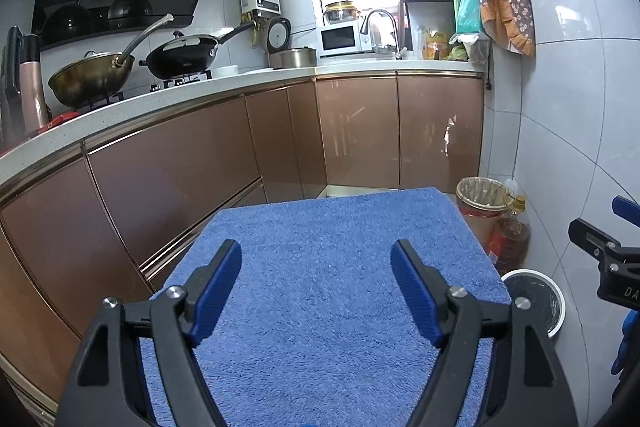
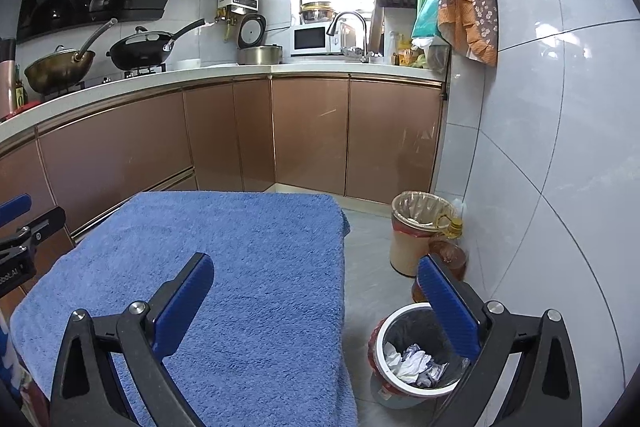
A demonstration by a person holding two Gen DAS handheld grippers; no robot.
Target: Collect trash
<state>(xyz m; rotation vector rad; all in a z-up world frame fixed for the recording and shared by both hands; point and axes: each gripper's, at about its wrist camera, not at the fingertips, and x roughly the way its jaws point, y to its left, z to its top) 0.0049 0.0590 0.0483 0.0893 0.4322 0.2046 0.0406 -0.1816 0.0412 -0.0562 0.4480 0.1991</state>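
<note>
Crumpled paper [image 2: 414, 363] shows only beneath the right gripper [image 2: 316, 291], seemingly tissue.

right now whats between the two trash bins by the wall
An oil bottle with a yellow cap stands between the tan-lined bin and the white-rimmed bin holding crumpled paper; the right wrist view shows it best.

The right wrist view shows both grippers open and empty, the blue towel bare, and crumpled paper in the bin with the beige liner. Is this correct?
One detail is wrong. The crumpled paper lies in the near bin with the black liner, not in the beige-lined bin farther back; the right wrist view shows this. The rest holds: the right gripper and left gripper are open and empty, and the blue towel is bare.
</note>
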